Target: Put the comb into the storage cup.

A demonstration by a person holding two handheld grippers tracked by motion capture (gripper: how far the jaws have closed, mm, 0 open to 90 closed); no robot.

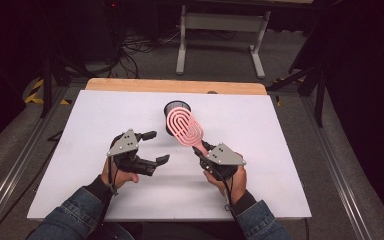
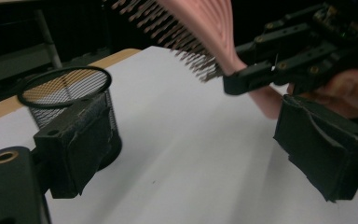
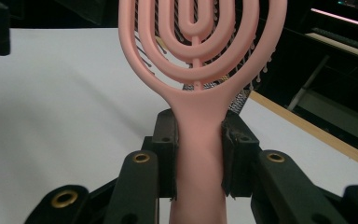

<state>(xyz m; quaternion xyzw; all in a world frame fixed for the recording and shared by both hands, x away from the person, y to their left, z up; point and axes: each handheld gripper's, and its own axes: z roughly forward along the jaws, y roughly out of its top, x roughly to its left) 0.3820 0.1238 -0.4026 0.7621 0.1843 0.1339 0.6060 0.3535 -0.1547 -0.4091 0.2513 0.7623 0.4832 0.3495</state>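
Inspection of the moment, taken from my remote station. The work in hand appeared to be placing the pink hairbrush (image 1: 184,127) into the black mesh cup (image 1: 177,107) standing upright on the white table (image 1: 260,165).

Status of grip: the right gripper (image 1: 203,148) had its jaws closed narrow on the brush handle, one pad on each side, as I confirmed in the right gripper view, where the handle (image 3: 198,154) ran straight up between the pads. The left gripper (image 1: 156,147) held nothing; its jaws stood wide with only bare table between them.

Position of the brush: it was off the table, head pointing away from the person and overlapping the cup in the high view. I judged it to be near or above the rim, not inside.

Progress: I judged the pickup done and the carry well advanced. Left to do were lining the brush up over the cup's opening, lowering it in and releasing. Which end was meant to go in I could not tell.

Differences between views: the left gripper view showed the bristles (image 2: 186,42) on the brush's underside and a clear gap between the brush and the cup (image 2: 70,100), which the high view flattened. The right gripper view showed the looped back of the head (image 3: 200,42) and mesh behind it, but left the cup's opening hidden.
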